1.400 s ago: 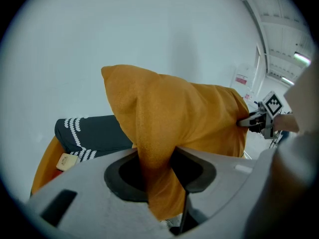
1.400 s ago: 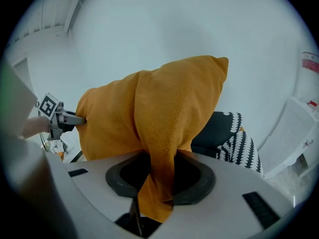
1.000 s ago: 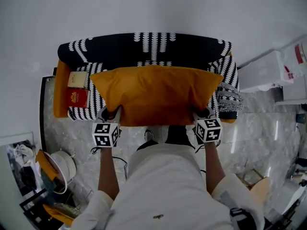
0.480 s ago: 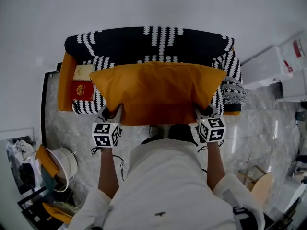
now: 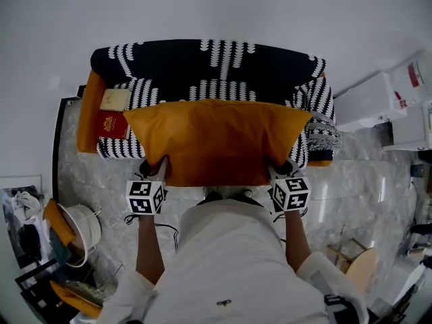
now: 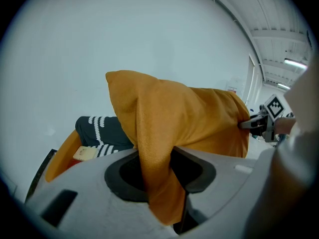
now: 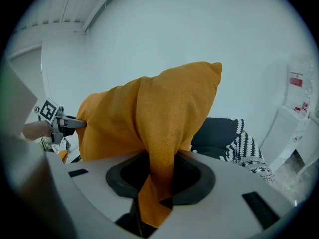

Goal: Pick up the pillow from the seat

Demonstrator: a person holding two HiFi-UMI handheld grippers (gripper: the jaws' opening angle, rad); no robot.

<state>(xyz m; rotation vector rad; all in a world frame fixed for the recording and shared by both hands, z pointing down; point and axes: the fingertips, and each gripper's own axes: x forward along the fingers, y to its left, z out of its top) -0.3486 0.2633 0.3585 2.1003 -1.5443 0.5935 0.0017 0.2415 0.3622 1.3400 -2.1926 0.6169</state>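
The left gripper point(image 5: 154, 169) has its fingers clamped on the near left corner of the orange pillow point(image 5: 216, 140). A fold of fabric runs down between the pads and hangs out below them. The right gripper point(image 5: 281, 169) pinches the near right corner in the same way. The pillow spans from one pair of fingers to the other and extends forward and upward from both. The black-and-white patterned sofa point(image 5: 216, 61) lies beyond and below the pillow. A red book point(image 5: 110, 124) rests on the seat, outboard of the left fingers
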